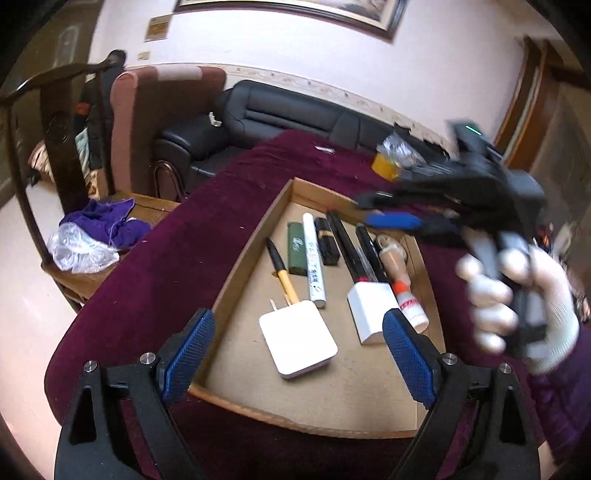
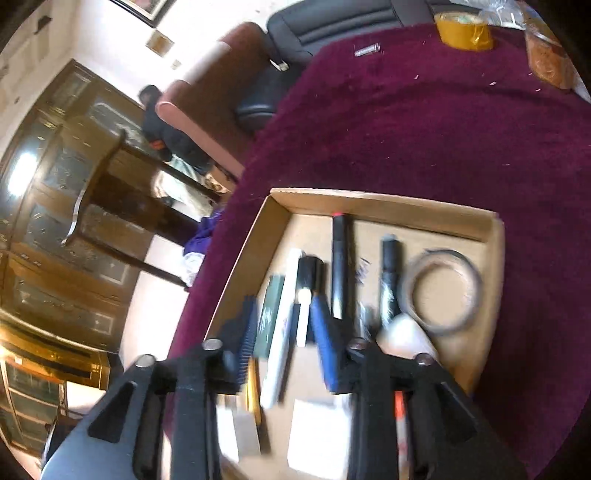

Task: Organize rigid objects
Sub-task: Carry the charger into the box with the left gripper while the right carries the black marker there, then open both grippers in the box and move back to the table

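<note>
A shallow cardboard tray lies on the maroon tablecloth. In it lie a yellow-black pen, a white paint marker, black markers, a flat white charger, a white adapter block and a glue bottle. A tape ring rests at the tray's right end. My left gripper hovers wide open over the tray's near edge, holding nothing. My right gripper, blurred and held by a white-gloved hand, is partly open above the markers, pads pressing on nothing.
A yellow tape roll and a snack bag sit at the table's far side. A wooden chair with purple cloth and a plastic bag stands left of the table. A black sofa is behind.
</note>
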Available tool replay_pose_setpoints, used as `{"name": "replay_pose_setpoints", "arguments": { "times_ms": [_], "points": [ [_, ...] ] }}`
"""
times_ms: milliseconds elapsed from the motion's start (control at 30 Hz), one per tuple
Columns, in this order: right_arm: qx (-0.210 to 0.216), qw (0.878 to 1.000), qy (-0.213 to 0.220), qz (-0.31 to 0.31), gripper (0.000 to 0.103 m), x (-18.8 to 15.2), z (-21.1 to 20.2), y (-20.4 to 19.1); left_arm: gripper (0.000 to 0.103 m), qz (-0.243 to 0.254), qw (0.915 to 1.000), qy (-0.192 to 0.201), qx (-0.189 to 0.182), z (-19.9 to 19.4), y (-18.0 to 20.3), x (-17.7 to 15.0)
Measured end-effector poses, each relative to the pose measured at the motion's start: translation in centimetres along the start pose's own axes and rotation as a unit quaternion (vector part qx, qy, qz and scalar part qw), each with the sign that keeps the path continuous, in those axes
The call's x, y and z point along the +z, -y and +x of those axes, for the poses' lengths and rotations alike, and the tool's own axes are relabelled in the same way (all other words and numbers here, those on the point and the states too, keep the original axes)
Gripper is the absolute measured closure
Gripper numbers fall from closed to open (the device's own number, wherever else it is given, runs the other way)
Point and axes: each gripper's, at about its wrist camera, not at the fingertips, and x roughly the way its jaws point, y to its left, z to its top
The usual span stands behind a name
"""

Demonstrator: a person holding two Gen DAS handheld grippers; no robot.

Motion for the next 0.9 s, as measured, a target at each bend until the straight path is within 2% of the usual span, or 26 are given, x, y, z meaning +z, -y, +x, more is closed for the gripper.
{"name": "replay_pose_setpoints", "arguments": {
  "times_ms": [133, 233, 300, 333, 433, 467, 600, 700, 767, 900],
  "points": [
    [0.017, 0.999, -0.038, -0.029, 0.066, -4.7, -3.5, 0.5, 0.014, -0.044, 0.9988, 0.019, 0.001, -0.6, -2.1, -0.2],
    [0.042, 0.995, -0.086, -0.039, 0.066, -7.9, -2.8, 0.0, 0.014, -0.073, 0.9967, 0.032, 0.017, -1.2, -3.6, -0.5],
    [0.043, 0.992, -0.111, -0.039, 0.066, -8.5, -1.3, -0.3, 0.014, -0.090, 0.9947, 0.042, 0.028, -1.7, -4.2, -0.7],
    [0.031, 0.992, -0.118, -0.039, 0.066, -8.6, -0.2, -0.2, 0.014, -0.094, 0.9941, 0.044, 0.031, -1.8, -4.3, -0.8],
    [0.026, 0.991, -0.126, -0.019, 0.069, -7.7, 2.3, 0.4, 0.014, -0.099, 0.9928, 0.057, 0.035, -3.0, -4.3, -1.1],
    [0.017, 0.993, -0.112, -0.020, 0.065, -6.9, 2.4, 0.1, 0.014, -0.097, 0.9926, 0.062, 0.039, -3.5, -4.2, -1.3],
    [0.009, 0.996, -0.089, -0.023, 0.064, -4.5, 3.1, -0.9, 0.014, -0.103, 0.9908, 0.078, 0.039, -4.5, -3.8, -1.2],
    [0.020, 0.997, -0.075, -0.005, 0.064, -4.7, 2.4, -0.1, 0.014, -0.099, 0.9917, 0.077, 0.030, -4.3, -2.8, -1.2],
    [0.041, 0.997, -0.062, 0.006, 0.064, -5.1, 0.5, 0.8, 0.013, -0.077, 0.9935, 0.079, 0.026, -3.9, -1.4, -0.9],
    [0.035, 0.999, -0.012, 0.010, 0.064, -6.7, -4.4, 2.6, 0.013, -0.030, 0.9966, 0.076, 0.011, -2.3, 2.1, 0.2]
  ]
}}
